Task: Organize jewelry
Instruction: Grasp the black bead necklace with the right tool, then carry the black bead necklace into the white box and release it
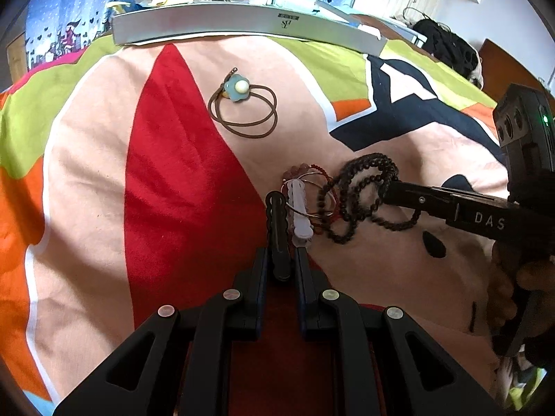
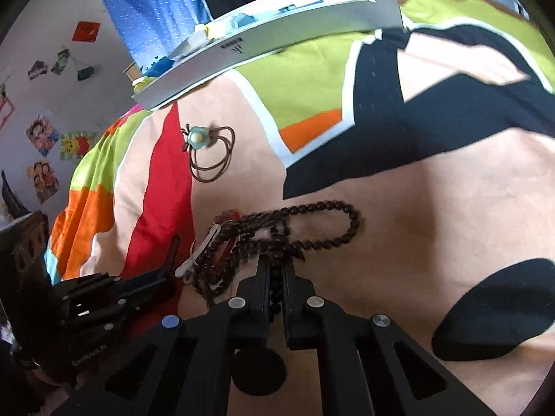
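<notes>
A tangle of bracelets lies on the patterned bedspread [image 1: 86, 173]. In it are a long dark bead strand [image 1: 360, 187], a red bead bracelet [image 1: 317, 168] and a thin metal bangle [image 1: 322, 187]. My left gripper [image 1: 287, 201] is closed to a narrow gap at the tangle's left edge; the red beads and bangle wire pass at its pale finger [image 1: 298, 208]. My right gripper [image 2: 275, 260] is shut on the dark bead strand [image 2: 329, 208], entering the left wrist view from the right [image 1: 390, 190]. A brown hair tie with a blue flower [image 1: 239, 88] lies apart, farther up the bed.
A long grey box [image 1: 242, 24] with small items inside lies across the far edge of the bedspread, also in the right wrist view [image 2: 277, 41]. A black bag [image 1: 447, 45] sits at the far right. A hand [image 1: 520, 277] holds the right gripper's handle.
</notes>
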Tool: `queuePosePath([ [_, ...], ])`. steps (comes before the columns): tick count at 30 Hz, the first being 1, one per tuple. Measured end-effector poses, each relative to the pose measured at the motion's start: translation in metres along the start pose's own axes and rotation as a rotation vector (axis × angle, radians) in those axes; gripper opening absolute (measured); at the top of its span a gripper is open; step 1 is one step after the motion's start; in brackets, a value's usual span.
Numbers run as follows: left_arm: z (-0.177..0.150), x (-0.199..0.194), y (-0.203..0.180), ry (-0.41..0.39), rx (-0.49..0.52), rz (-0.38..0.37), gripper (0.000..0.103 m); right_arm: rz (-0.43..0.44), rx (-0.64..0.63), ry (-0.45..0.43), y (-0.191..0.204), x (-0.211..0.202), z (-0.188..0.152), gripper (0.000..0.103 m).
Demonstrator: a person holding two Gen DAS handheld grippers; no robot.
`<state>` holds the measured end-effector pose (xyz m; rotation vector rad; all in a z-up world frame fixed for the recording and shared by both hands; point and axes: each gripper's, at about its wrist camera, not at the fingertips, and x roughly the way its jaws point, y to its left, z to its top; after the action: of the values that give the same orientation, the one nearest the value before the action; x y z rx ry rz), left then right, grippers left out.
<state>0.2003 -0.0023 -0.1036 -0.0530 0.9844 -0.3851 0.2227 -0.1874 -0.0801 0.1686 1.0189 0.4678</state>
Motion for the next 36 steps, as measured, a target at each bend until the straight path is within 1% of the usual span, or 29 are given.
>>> queuePosePath([
  [5, 0.001, -0.020, -0.008, -0.040, -0.002, -0.004, 0.011, -0.024, -0.090, -0.049, 0.014, -0.023, 0.000, 0.006],
  [9, 0.020, -0.036, -0.016, -0.067, 0.003, -0.037, 0.011, -0.028, -0.139, -0.097, 0.020, -0.048, 0.011, 0.006],
  [13, 0.055, -0.053, -0.021, -0.110, 0.005, -0.058, 0.011, -0.027, -0.192, -0.137, 0.027, -0.076, 0.035, 0.006],
  [16, 0.090, -0.065, -0.025, -0.148, 0.012, -0.068, 0.011, -0.025, -0.232, -0.160, 0.032, -0.095, 0.059, 0.006],
  [19, 0.132, -0.072, -0.031, -0.188, 0.036, -0.058, 0.011, -0.020, -0.264, -0.186, 0.037, -0.111, 0.090, 0.006],
  [23, 0.179, -0.070, -0.033, -0.225, 0.059, -0.051, 0.011, -0.015, -0.305, -0.227, 0.044, -0.123, 0.141, 0.006],
  [26, 0.215, -0.057, -0.028, -0.245, 0.037, -0.053, 0.011, -0.038, -0.345, -0.265, 0.048, -0.122, 0.174, 0.006],
  [28, 0.241, -0.042, -0.018, -0.244, -0.007, -0.072, 0.011, -0.066, -0.368, -0.279, 0.045, -0.115, 0.195, 0.006],
  [31, 0.271, -0.020, 0.002, -0.239, -0.066, -0.090, 0.011, -0.091, -0.373, -0.283, 0.033, -0.099, 0.216, 0.006],
  [32, 0.278, -0.016, 0.007, -0.238, -0.077, -0.086, 0.011, -0.097, -0.370, -0.281, 0.026, -0.090, 0.224, 0.006],
  [34, 0.293, 0.002, 0.018, -0.224, -0.088, -0.057, 0.011, -0.115, -0.372, -0.276, 0.016, -0.075, 0.232, 0.006],
  [36, 0.302, 0.016, 0.025, -0.201, -0.092, -0.031, 0.011, -0.140, -0.375, -0.269, 0.004, -0.056, 0.238, 0.006],
])
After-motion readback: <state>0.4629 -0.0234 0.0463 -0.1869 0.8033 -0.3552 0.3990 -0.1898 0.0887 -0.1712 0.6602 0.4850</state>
